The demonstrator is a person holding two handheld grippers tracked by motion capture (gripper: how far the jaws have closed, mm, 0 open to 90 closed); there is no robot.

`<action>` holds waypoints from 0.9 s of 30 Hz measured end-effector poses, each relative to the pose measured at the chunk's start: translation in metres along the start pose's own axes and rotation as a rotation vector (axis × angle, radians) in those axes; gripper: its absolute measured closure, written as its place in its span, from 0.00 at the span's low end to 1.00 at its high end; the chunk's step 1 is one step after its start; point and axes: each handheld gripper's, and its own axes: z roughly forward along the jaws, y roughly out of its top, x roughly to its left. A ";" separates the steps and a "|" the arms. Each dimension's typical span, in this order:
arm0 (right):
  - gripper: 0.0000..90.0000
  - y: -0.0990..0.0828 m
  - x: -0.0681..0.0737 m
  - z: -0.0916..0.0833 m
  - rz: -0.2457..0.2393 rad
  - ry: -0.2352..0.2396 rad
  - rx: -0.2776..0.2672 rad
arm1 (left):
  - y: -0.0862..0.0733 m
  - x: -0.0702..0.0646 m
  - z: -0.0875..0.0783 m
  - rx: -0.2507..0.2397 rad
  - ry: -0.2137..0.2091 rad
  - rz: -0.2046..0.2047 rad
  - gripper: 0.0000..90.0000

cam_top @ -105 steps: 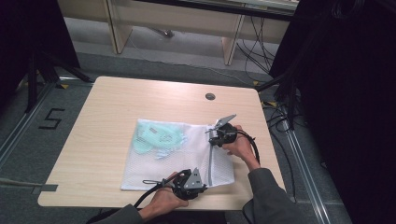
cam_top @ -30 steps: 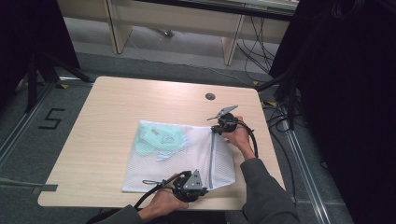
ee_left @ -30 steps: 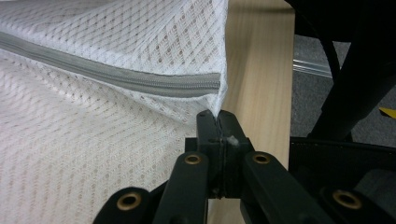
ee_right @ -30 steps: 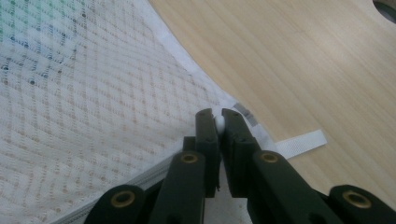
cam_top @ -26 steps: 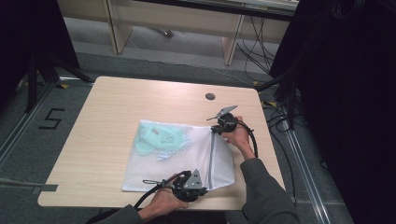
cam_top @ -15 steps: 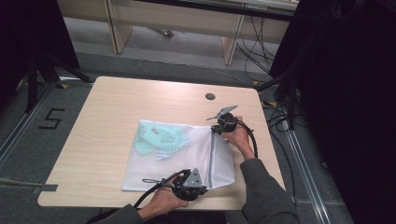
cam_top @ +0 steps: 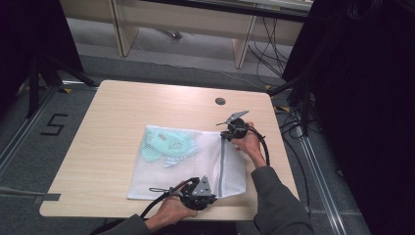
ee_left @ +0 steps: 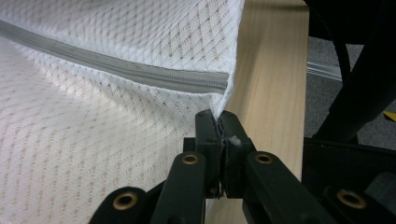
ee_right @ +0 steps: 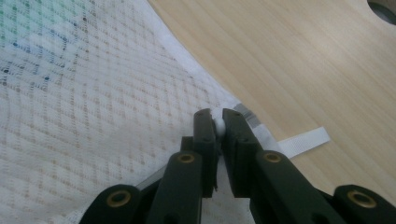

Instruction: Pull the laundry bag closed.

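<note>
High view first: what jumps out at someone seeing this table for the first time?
A white mesh laundry bag lies flat in the middle of the pale wooden table, with something mint green showing through its far left part. The left hand-held gripper pinches the bag's near edge by the end of the grey zip. The right hand-held gripper nips the zip's other end at the far edge.

The right tongs (ee_right: 216, 126) have just eased slightly open around the zipper pull (ee_right: 218, 125).
</note>
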 end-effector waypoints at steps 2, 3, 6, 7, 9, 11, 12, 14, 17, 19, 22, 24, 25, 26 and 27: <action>0.89 0.000 -0.001 0.001 -0.004 -0.014 0.014 | -0.001 0.000 0.001 0.002 0.003 -0.004 0.96; 0.87 0.000 -0.001 0.000 0.006 -0.013 0.017 | -0.001 0.001 0.000 0.005 0.007 -0.009 0.95; 0.77 0.001 0.000 -0.004 0.054 -0.018 0.002 | 0.001 0.003 -0.004 -0.009 0.007 -0.037 0.89; 0.74 0.002 0.000 -0.006 0.069 -0.023 0.007 | 0.001 0.005 -0.006 -0.009 0.011 -0.032 0.88; 0.70 0.003 0.000 -0.006 0.092 -0.033 -0.017 | 0.002 0.007 -0.009 -0.011 0.012 -0.036 0.84; 0.69 0.003 0.001 -0.008 0.089 -0.029 -0.011 | 0.002 0.009 -0.011 -0.025 0.012 -0.068 0.78; 0.67 0.003 0.003 -0.008 0.068 -0.036 -0.024 | 0.002 0.010 -0.013 -0.023 0.008 -0.065 0.75; 0.64 0.004 0.006 -0.010 0.075 -0.030 -0.015 | 0.003 0.010 -0.015 -0.037 -0.010 -0.074 0.69; 0.62 0.005 0.010 -0.014 0.063 -0.026 -0.038 | 0.004 0.011 -0.021 -0.016 -0.002 -0.078 0.56; 0.59 0.005 0.013 -0.018 0.087 -0.030 -0.028 | 0.003 0.012 -0.025 -0.014 0.019 -0.104 0.48; 0.58 0.004 0.016 -0.022 0.053 -0.040 -0.039 | 0.000 0.017 -0.035 -0.019 0.060 -0.109 0.44; 0.57 0.004 0.020 -0.026 0.056 -0.033 -0.042 | -0.003 0.022 -0.045 -0.025 0.094 -0.113 0.41; 0.56 0.004 0.023 -0.029 0.074 -0.024 -0.044 | -0.004 0.024 -0.049 -0.030 0.103 -0.108 0.40; 0.55 0.004 0.024 -0.032 0.066 -0.021 -0.033 | -0.006 0.027 -0.054 -0.042 0.126 -0.129 0.40; 0.54 0.003 0.026 -0.032 0.057 -0.021 -0.043 | -0.008 0.030 -0.059 -0.028 0.139 -0.120 0.39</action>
